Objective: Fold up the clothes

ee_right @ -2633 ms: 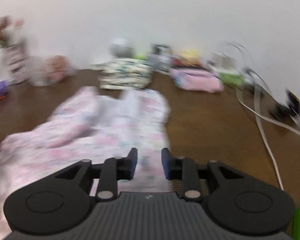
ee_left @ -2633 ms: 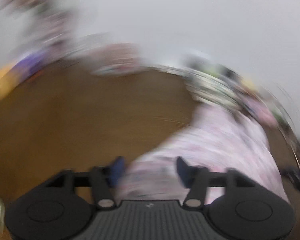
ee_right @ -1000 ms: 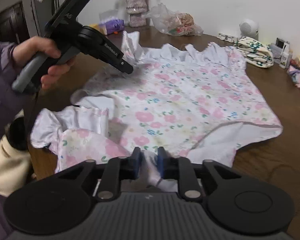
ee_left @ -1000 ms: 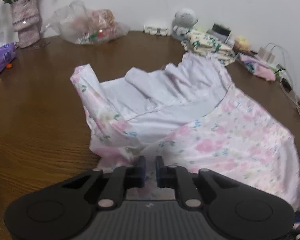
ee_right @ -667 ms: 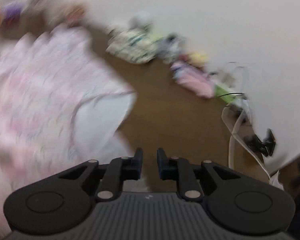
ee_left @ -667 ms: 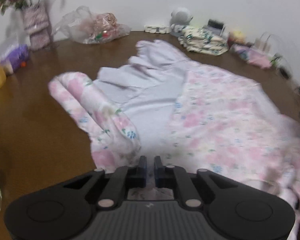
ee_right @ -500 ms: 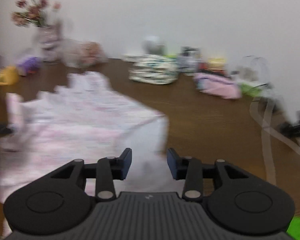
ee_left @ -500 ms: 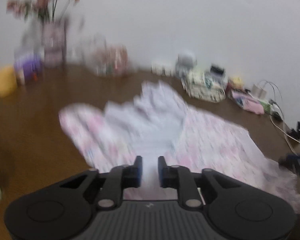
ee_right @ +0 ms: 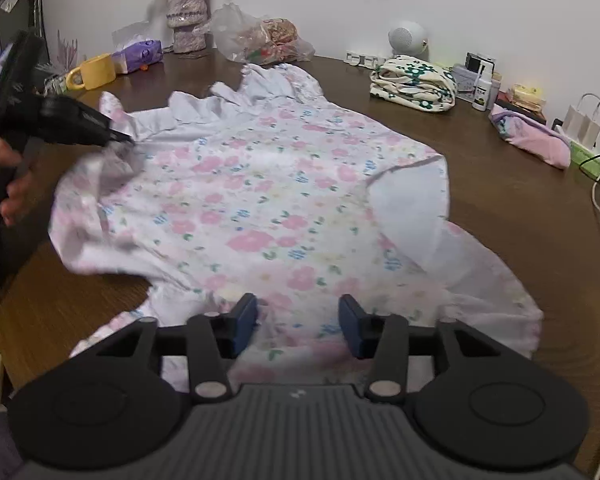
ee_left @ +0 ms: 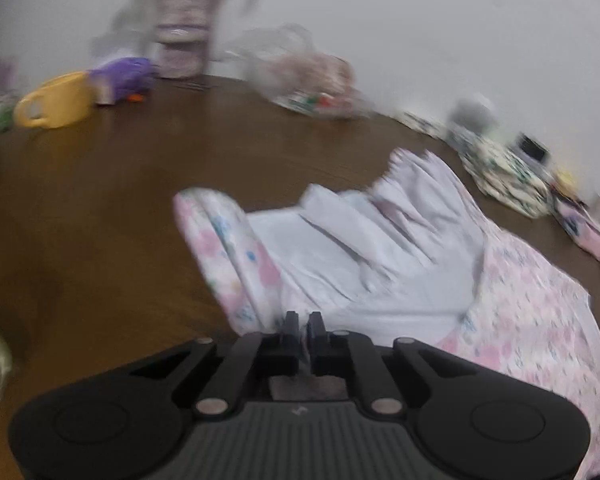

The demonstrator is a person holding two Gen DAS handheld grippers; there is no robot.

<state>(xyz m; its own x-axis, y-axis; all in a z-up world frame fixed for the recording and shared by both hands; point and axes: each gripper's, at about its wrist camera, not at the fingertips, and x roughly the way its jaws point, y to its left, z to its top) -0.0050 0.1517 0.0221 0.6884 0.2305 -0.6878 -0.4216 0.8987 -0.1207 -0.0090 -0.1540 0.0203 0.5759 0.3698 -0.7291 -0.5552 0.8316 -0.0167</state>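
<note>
The flowery dress (ee_right: 260,200) lies spread on the brown bench (ee_right: 520,216), with its white frill at the far end. The right tongs (ee_right: 298,322) have just been opening. A second ago they were pinching the near hem, and now they are spread wide with the cloth lying flat under them, not held. The left tongs (ee_left: 304,330) are pressed together on a bit of the dress edge, where the cloth is bunched and turned over so its white inside shows. In the right view the left tongs (ee_right: 126,138) reach in from the side with a hand (ee_right: 8,184) behind them. So the near hem looks laid down and let go, while the left side is being pulled out. I think the dress is only being made flat for now, and no fold is made yet. A folded cloth (ee_right: 414,82) sits far back.
</note>
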